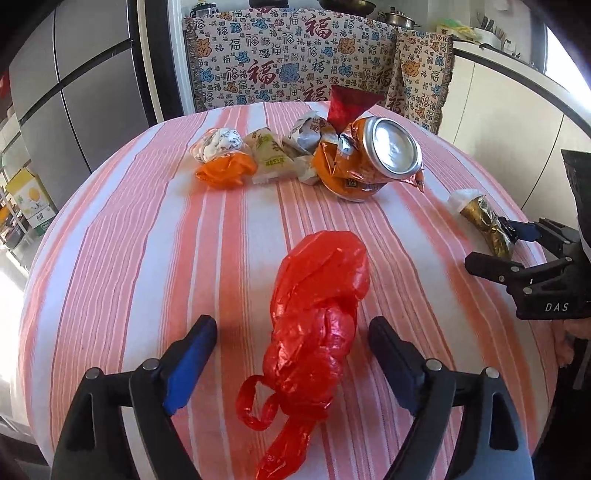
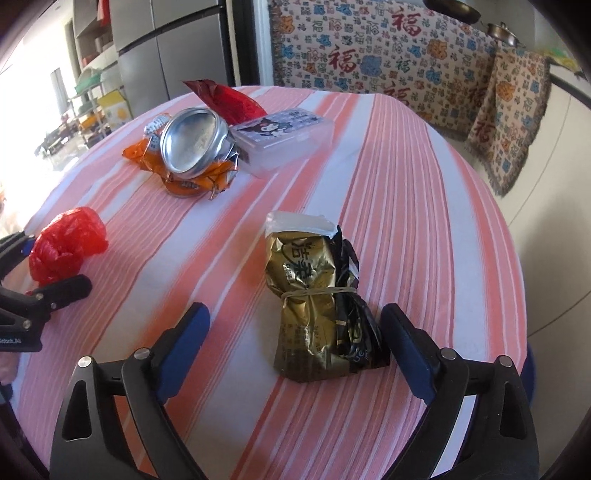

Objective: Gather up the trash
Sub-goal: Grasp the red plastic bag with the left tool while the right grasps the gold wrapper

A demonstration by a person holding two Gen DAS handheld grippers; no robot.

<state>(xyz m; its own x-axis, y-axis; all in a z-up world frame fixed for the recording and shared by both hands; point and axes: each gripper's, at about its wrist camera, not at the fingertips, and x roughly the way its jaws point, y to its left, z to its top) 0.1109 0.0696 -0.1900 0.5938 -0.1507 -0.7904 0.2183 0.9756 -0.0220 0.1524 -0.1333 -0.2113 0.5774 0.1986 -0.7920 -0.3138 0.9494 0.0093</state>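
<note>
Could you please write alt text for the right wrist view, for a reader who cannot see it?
The open right tongs straddle a gold packet bound with a rubber band, lying on a pink-striped tablecloth. Farther back sit a crushed can and a clear plastic box; at the left edge, the left tongs flank a red plastic bag.

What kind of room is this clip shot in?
Most likely a home kitchen or dining corner: a table with a striped cloth, a tall steel fridge behind it, and pots on a counter beside a patterned bench cover.
</note>
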